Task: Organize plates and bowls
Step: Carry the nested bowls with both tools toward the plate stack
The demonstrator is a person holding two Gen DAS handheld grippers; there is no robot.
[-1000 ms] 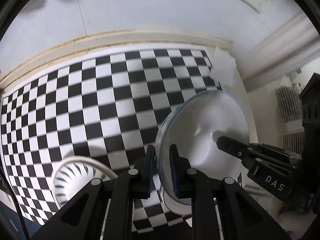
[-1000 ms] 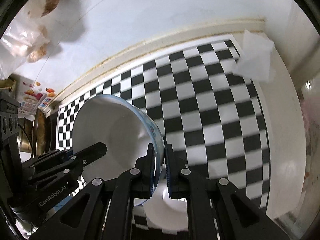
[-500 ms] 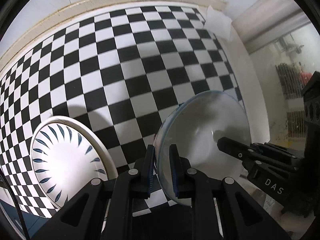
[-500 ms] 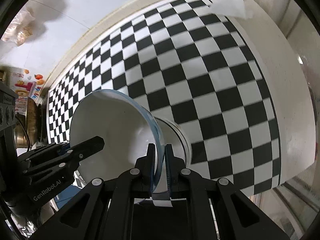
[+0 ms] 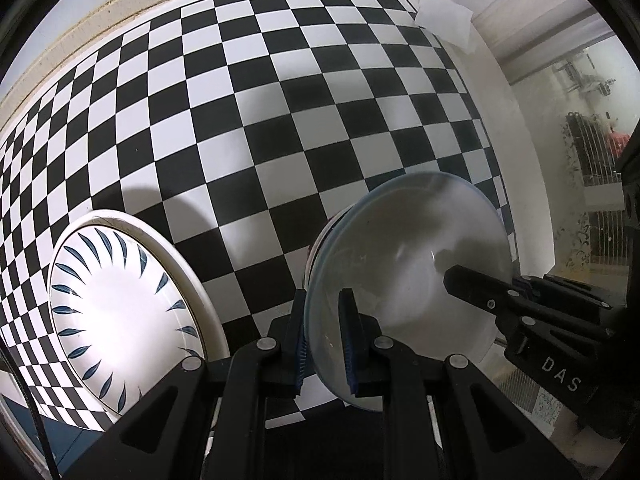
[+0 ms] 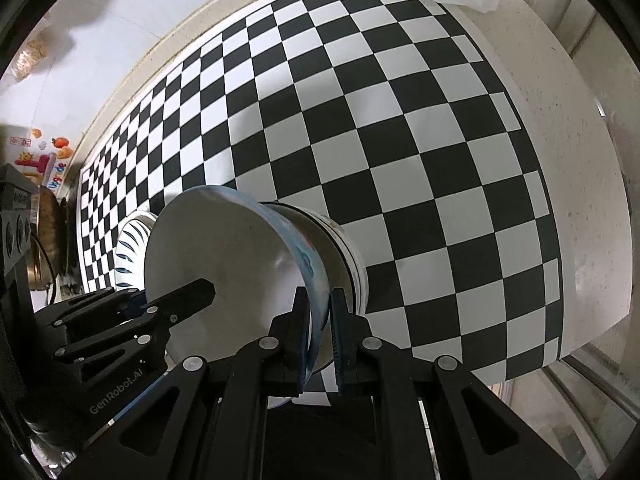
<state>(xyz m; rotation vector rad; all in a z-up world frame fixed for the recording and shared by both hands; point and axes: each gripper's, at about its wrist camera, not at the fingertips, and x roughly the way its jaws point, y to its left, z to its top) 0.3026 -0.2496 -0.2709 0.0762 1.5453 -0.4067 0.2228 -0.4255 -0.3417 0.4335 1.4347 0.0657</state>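
Both grippers hold one white bowl with a blue rim [image 5: 404, 272] by opposite sides of its rim. My left gripper [image 5: 323, 340] is shut on the near rim in the left wrist view; my right gripper [image 6: 319, 340] is shut on the other side, where the bowl [image 6: 224, 264] shows its blue patterned outside. The bowl sits low, nested in another white bowl [image 6: 348, 256] on the checkered cloth. A white plate with blue leaf marks [image 5: 120, 312] lies to the left, also in the right wrist view [image 6: 130, 244].
The black and white checkered cloth [image 5: 280, 100] covers a white counter [image 6: 560, 140]. A crumpled white tissue [image 5: 444, 16] lies at the far right corner. The wall runs along the back. A metal pot [image 6: 44, 236] stands at the left edge.
Both grippers have lowered the bowl toward the cloth. It now sits down into the second white bowl, which showed below it before. The leaf plate has come into fuller view.
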